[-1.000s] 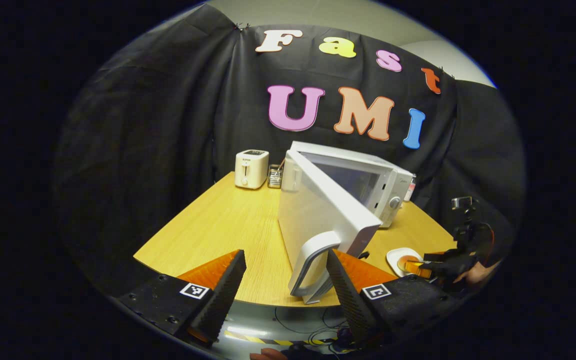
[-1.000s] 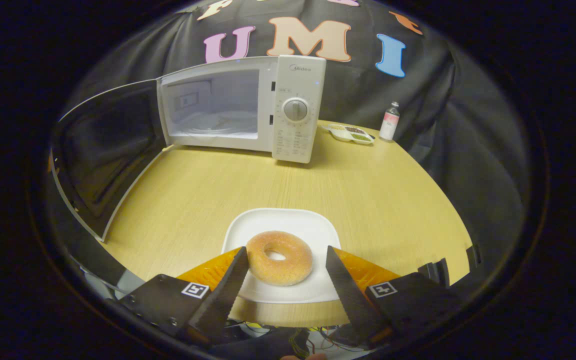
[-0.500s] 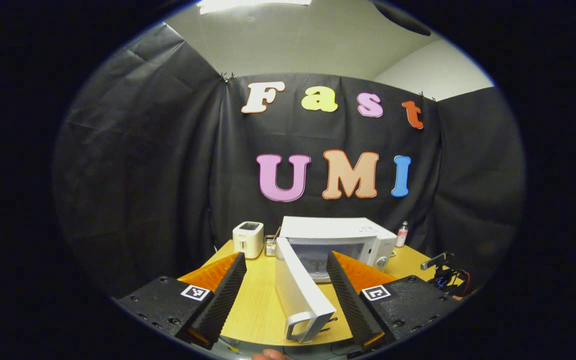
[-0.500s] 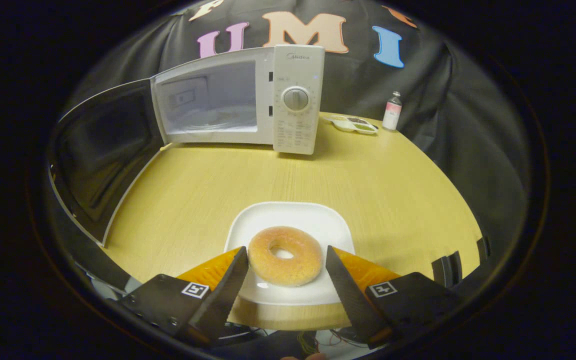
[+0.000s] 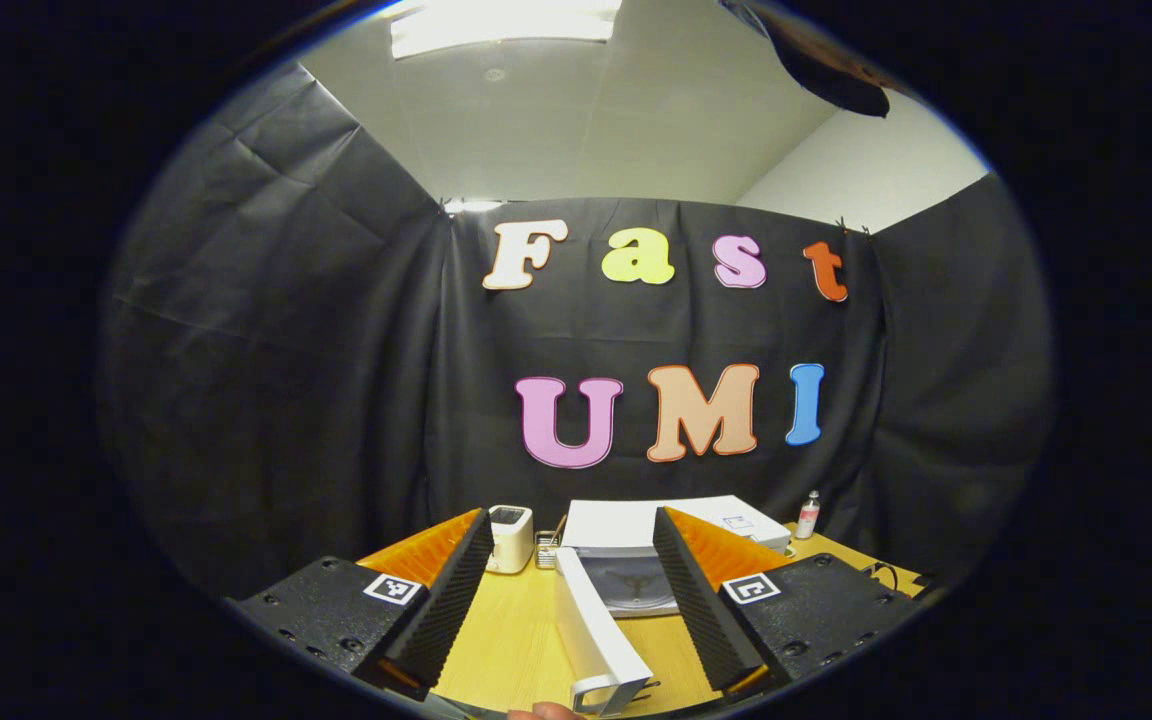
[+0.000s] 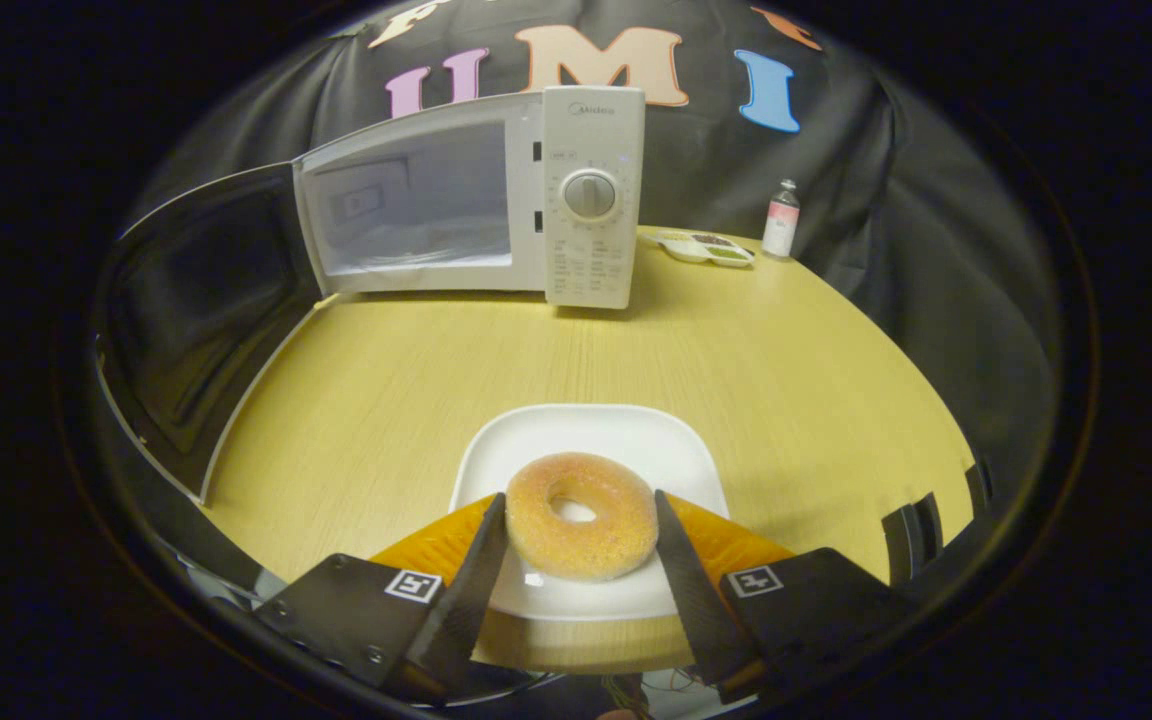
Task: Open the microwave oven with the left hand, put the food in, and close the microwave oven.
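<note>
Now doughnut (image 6: 581, 516) between right gripper (image 6: 581, 590) jaws (touching)

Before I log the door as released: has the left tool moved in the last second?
Yes. The left tool has backed away and tilted up: the microwave sits lower and smaller, and the door handle is no longer between its fingers.

Doughnut (image 6: 582, 515) between jaws, perhaps touching
</note>
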Available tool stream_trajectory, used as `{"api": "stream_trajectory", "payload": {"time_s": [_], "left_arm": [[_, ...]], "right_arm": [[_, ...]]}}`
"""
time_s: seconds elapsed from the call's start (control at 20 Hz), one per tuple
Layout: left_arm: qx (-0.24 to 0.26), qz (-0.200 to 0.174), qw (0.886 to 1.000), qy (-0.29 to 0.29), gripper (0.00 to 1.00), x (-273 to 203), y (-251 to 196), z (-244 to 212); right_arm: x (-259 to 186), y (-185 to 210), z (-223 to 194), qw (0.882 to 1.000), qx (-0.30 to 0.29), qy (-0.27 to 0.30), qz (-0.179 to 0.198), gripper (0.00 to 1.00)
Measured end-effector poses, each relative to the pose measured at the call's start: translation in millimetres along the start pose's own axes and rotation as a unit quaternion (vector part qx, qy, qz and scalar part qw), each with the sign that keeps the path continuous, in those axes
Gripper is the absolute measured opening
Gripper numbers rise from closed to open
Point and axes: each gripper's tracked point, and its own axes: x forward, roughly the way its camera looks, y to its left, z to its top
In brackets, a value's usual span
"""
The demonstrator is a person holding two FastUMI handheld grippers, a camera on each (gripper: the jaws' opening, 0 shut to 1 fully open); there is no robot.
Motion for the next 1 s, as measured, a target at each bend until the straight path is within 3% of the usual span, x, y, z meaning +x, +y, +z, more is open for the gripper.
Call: {"api": "stream_trajectory", "payload": {"time_s": [0.05,0.1,0.2,0.25,0.55,0.6,0.65,0.75,1.0], "left_arm": [[0.002,0.001,1.000,-0.003,0.90,3,0,4],[0.004,0.003,1.000,-0.003,0.93,6,-1,8],[0.000,-0.001,1.000,-0.006,0.91,11,-5,10],[-0.003,-0.005,1.000,-0.006,0.93,14,-10,9],[-0.040,-0.006,0.999,0.001,0.90,23,-11,-2],[-0.042,-0.004,0.999,0.001,0.94,24,-9,-3],[-0.045,-0.003,0.999,0.002,0.90,25,-8,-6],[-0.049,-0.002,0.999,0.001,0.94,27,-8,-7],[-0.050,0.009,0.999,-0.003,0.90,28,-4,-8]], "right_arm": [[1,-1,1,1.000,-0.001,-0.002,-0.004,0.82],[2,0,1,1.000,0.000,0.000,-0.002,0.75],[3,0,4,1.000,-0.001,-0.005,-0.002,0.75],[0,0,6,1.000,0.000,-0.007,0.000,0.65],[-10,0,24,1.000,0.000,-0.023,0.007,0.65],[-13,0,32,1.000,-0.002,-0.030,0.008,0.65],[-15,1,40,0.999,-0.005,-0.038,0.010,0.65],[-21,3,63,0.998,-0.021,-0.059,0.013,0.65],[-27,31,129,0.988,-0.087,-0.121,0.035,0.65]]}}
